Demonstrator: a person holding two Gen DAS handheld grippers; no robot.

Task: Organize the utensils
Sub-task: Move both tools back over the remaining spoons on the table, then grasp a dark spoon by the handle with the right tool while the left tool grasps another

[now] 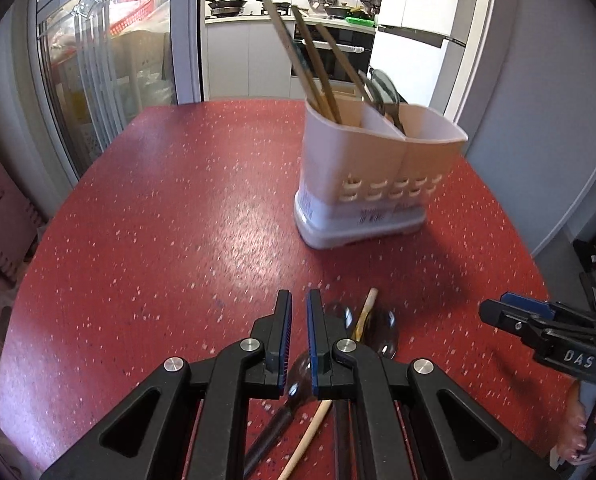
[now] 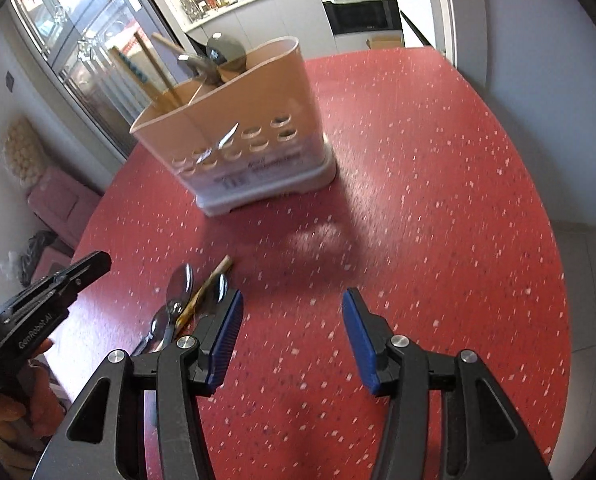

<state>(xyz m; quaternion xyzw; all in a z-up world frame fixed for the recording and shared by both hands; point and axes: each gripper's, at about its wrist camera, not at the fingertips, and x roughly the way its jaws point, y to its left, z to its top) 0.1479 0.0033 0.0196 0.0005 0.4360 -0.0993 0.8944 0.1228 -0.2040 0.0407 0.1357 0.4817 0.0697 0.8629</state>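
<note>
A kitchen with dark pans lay beyond the red speckled tabletop point(image 1: 170, 208). The beige plastic two-compartment utensil holder point(image 1: 378, 176) stood far right, wooden chopsticks point(image 1: 314, 60) in its left compartment, metal spoons point(image 1: 382, 92) in the right. Near, loose metal spoons and wooden chopsticks point(image 2: 190, 300) lay heaped. The left gripper point(image 1: 298, 336) hovered over them, jaws narrowly parted, pinching nothing. The right gripper point(image 2: 292, 340) stood beside, jaws spread and empty. Overlapping pieces risked a double pick; slick spoons might slip.
</note>
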